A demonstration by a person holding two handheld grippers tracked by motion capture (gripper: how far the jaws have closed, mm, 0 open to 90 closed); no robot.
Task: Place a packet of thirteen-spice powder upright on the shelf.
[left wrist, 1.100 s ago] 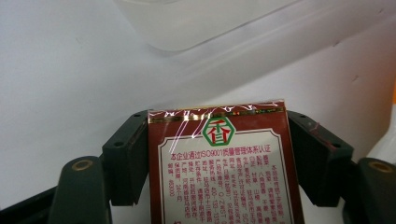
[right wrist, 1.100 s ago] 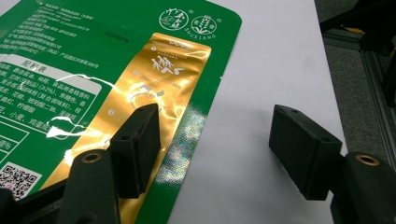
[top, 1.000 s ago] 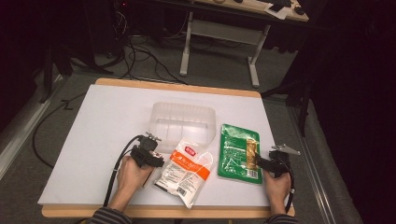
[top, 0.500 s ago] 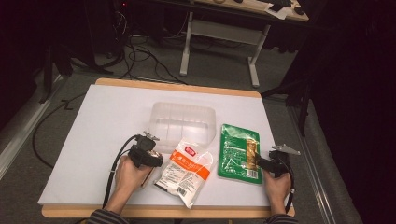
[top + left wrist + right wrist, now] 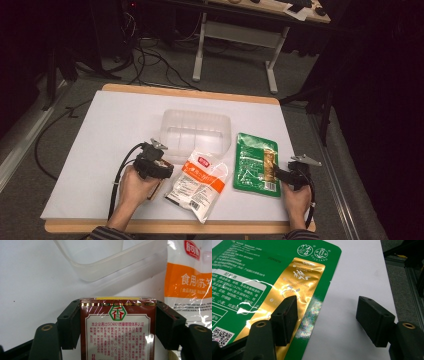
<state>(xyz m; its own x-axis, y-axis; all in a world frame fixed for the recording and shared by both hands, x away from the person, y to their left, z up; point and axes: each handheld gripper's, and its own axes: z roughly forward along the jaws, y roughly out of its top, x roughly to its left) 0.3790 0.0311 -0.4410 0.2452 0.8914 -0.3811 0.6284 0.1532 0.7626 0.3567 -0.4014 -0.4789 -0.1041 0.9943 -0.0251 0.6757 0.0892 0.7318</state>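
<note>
- The left tongs (image 5: 117, 322) are clenched on a dark red, film-wrapped rectangular packet (image 5: 117, 332) with a green hexagon mark; each black jaw presses one of its long sides, and it sits square between them. From the high view the left tongs (image 5: 159, 167) rest low at the near left of the white surface (image 5: 100, 140), the packet's edge just peeking out beside the hand.
- The right tongs (image 5: 332, 317) are released, jaws wide apart. One jaw hovers over the gold band of the flat green foil pouch (image 5: 262, 285) and the other over bare surface, so the pouch's edge lies between them but is not gripped. In the high view the right tongs (image 5: 280, 175) sit at the near right, touching that pouch's (image 5: 252, 160) right edge.
- Between the two hands lies a white-and-orange plastic sachet (image 5: 197, 182), crumpled, its far end leaning on the tub.
- Farther back stands a clear, empty rectangular plastic tub (image 5: 196, 129), just beyond the sachet.
- Judged step: the red packet is grasped and ready to lift, likely for the tub.
- The next move calls for raising it clear of the sachet, carrying it forward over the near rim, and letting go inside; the right tongs would need to close on the pouch's thin edge.
</note>
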